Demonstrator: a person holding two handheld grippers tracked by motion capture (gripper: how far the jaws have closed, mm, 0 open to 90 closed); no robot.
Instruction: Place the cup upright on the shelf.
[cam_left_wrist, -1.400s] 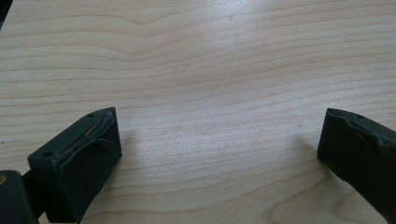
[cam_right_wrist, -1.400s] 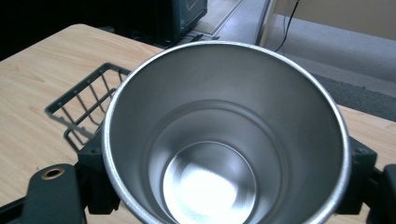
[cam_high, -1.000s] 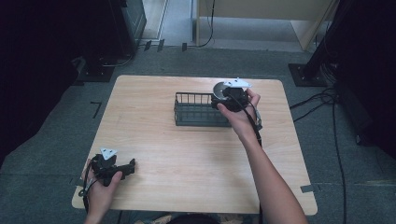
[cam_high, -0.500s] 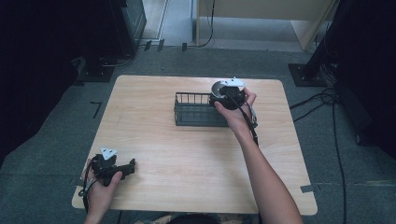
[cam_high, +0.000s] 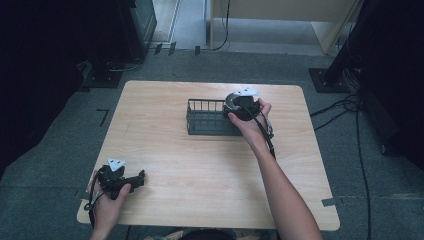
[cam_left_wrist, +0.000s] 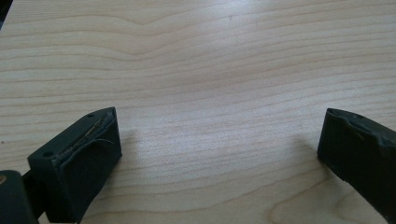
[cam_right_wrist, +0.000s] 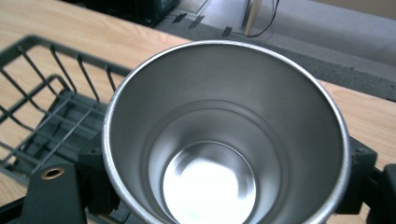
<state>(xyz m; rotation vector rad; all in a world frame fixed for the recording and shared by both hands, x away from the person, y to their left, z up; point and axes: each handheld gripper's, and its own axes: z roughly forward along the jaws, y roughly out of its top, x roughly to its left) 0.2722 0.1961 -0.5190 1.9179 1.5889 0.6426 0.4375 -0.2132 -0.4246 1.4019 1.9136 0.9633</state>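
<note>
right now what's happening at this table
A person works with a claw in each hand. The right claw grips a steel cup by its sides, mouth up and empty, at the right end of a dark wire basket. The left claw rests open over bare wood at the table's near left corner.

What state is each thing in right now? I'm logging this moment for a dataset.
Steel cup: empty, mouth toward the right gripper's camera, clamped at the wire basket's right end.
Wire basket: upright on the table, looks empty.
Right gripper: fingers shut on the cup.
Left gripper: fingers open, holding nothing, low over the table.
</note>
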